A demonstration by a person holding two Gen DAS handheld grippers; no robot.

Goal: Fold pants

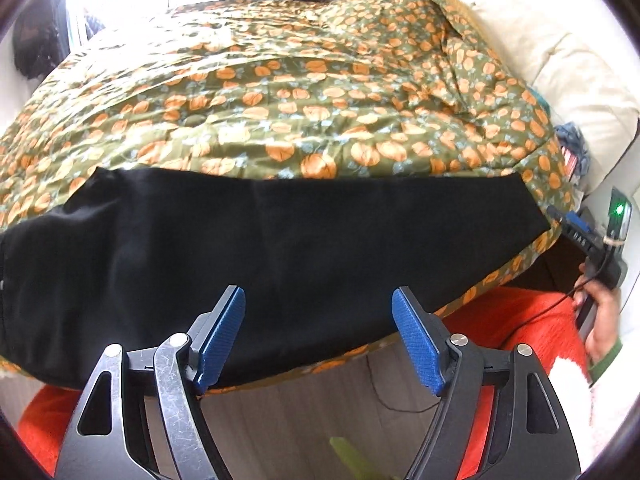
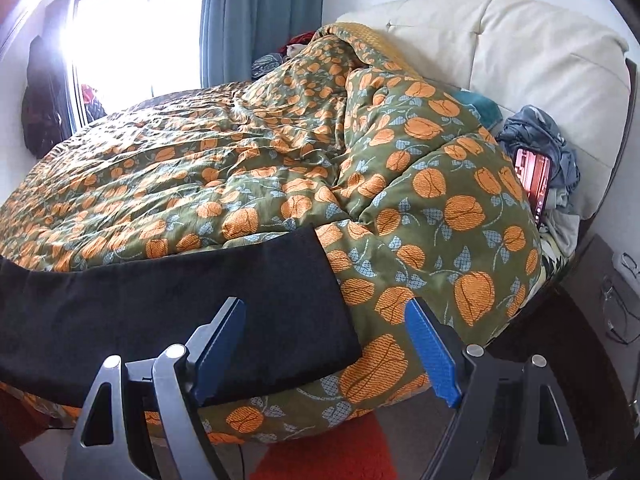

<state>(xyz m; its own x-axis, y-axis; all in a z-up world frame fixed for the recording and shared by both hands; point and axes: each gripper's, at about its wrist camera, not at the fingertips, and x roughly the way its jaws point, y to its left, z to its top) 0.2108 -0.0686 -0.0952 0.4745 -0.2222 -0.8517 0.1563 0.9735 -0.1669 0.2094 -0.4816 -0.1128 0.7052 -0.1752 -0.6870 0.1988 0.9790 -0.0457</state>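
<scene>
Black pants [image 1: 280, 240] lie flat and stretched out along the near edge of a bed, on a green quilt with orange flowers [image 1: 280, 92]. My left gripper [image 1: 320, 336] is open and empty, just in front of the pants' near edge. In the right wrist view the pants' leg end [image 2: 200, 304] lies at the left, its cuff edge near the middle. My right gripper [image 2: 326, 344] is open and empty, its left pad [image 2: 218, 348] over the cuff end and its right pad [image 2: 430, 356] over the quilt [image 2: 400, 200]. The right gripper's body shows in the left wrist view [image 1: 592, 248], held in a hand.
A cream padded headboard [image 2: 520, 48] stands at the right. A phone with a lit screen [image 2: 536, 180] leans on crumpled clothes [image 2: 540, 136] by it. A dark nightstand [image 2: 600, 280] stands at the far right. An orange rug [image 1: 520, 320] and wood floor [image 1: 320, 396] lie below the bed edge.
</scene>
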